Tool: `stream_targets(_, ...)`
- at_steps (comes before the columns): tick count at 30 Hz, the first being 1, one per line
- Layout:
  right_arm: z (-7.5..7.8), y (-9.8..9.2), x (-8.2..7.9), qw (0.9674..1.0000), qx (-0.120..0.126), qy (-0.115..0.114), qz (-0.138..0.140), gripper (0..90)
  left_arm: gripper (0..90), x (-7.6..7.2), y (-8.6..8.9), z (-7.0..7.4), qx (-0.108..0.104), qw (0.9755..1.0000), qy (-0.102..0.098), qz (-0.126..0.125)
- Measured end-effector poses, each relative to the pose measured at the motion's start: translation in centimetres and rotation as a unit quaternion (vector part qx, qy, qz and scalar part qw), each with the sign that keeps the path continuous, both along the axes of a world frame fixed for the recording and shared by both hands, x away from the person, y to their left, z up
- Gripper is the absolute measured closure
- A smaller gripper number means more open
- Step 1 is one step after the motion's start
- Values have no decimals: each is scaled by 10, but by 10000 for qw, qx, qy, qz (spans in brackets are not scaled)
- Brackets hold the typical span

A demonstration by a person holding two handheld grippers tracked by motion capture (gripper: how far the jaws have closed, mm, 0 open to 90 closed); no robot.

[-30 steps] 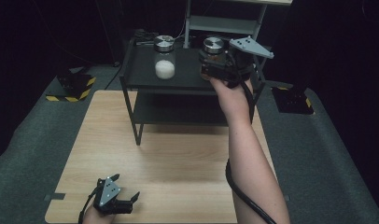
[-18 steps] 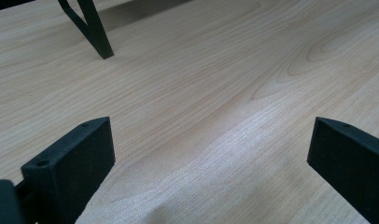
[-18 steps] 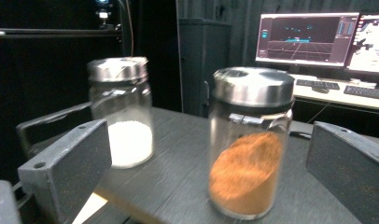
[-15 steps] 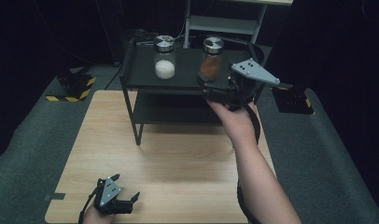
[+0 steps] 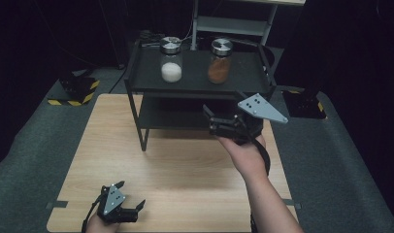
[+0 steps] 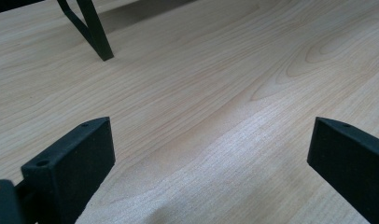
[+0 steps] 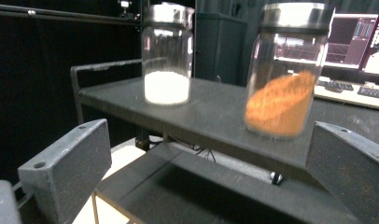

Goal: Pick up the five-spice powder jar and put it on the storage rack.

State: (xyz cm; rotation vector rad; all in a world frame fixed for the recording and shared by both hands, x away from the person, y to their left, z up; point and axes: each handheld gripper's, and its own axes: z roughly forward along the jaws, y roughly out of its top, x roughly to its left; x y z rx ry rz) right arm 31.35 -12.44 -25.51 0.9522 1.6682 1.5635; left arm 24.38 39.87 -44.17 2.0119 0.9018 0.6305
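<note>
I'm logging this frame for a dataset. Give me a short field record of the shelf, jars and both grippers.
surface: wooden table
rack: black two-tier shelf at the table's far edge
white jar: on top tier, left, lid on
orange jar: on top tier, right, lid on
left gripper: open, low over table, near edge
right gripper: open, empty, before the shelf

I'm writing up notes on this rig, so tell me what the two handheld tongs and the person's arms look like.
Both handheld tongs are black, each with two blocky, flat-faced jaws carrying small screw holes. The right tongs carry a grey three-cornered plate with small dark dots on top; the left tongs carry a smaller grey plate. A black cable loops from the right tongs around the wrist. The right forearm is bare, with no sleeve visible.
</note>
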Motion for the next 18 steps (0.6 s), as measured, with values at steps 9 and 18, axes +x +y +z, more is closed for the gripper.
stream_targets(9, -29, -2, -20, 9998, -190, 10, 106, 1, 9, -1, 0, -1, 6, 10000, -30, -25)
stream_targets(18, -66, -6, -39, 9992, -289, 208, 164, 1, 9, -2, -1, -1, 16, 10000, -44, 17)
